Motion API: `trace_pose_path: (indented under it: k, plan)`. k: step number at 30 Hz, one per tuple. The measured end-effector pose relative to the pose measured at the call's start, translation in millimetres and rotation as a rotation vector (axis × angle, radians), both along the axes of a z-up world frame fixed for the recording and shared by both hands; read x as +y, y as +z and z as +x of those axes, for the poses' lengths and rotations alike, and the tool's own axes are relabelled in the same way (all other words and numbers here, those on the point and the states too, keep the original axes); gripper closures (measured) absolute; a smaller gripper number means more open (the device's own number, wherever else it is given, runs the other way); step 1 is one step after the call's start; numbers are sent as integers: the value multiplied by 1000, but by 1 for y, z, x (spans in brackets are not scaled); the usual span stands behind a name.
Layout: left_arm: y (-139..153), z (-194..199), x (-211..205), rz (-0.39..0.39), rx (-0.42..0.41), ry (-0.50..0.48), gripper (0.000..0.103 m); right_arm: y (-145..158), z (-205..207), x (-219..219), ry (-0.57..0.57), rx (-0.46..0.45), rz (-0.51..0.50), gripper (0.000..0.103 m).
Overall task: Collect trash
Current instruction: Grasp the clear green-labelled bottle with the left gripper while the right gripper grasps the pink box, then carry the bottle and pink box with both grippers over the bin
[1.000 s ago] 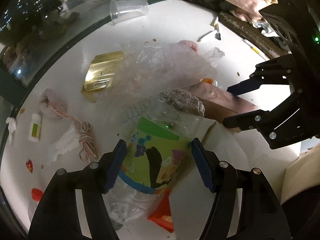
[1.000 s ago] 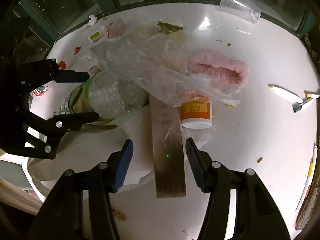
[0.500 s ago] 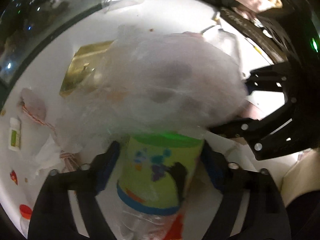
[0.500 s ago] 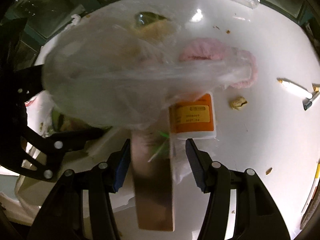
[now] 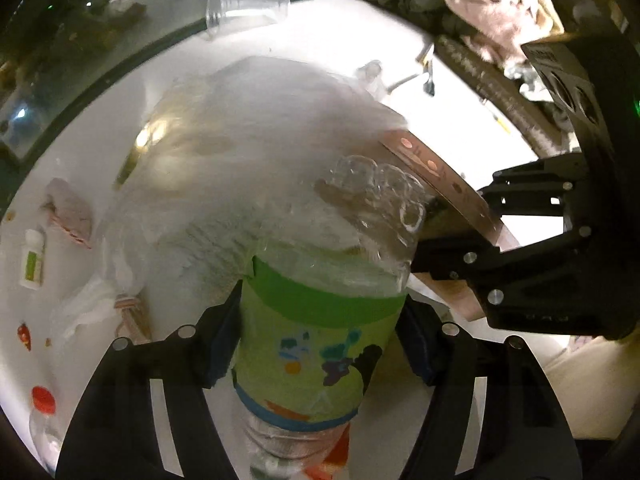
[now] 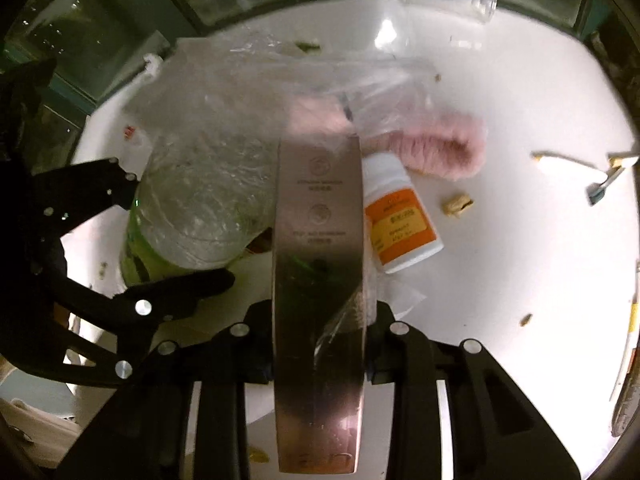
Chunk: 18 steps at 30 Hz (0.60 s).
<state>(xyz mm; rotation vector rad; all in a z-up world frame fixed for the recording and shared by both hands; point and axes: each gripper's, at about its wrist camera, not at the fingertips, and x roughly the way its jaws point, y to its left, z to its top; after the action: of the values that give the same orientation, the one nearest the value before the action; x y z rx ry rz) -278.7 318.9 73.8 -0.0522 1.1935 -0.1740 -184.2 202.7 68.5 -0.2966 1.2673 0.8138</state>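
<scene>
Since a second ago my right gripper [image 6: 320, 344] has been closing and now clamps the long brown box [image 6: 318, 300]; my left gripper [image 5: 320, 328] has just narrowed onto the plastic bottle [image 5: 320, 344]. Both are gripped over the white table [image 6: 500, 240], the clear bag [image 5: 248, 152] draped across them, so I judge both ready to carry away.

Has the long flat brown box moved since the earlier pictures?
Yes. The long flat brown box has come toward the camera, now gripped by the right gripper; its far end now overlaps the pink fluffy slipper.
</scene>
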Motion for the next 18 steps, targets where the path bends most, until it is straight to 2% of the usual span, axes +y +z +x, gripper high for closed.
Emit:
trace_pose_path:
  k: [8, 14, 18]
  plan:
    - [70, -26, -11, 56, -111, 32, 39, 60, -37, -22, 5, -83, 90, 73]
    - [125, -58, -33, 103, -225, 42, 39, 101, -69, -49, 1, -171, 144, 73]
    - [154, -78, -46, 95, -294, 48, 39, 124, -96, -55, -11, -247, 180, 73]
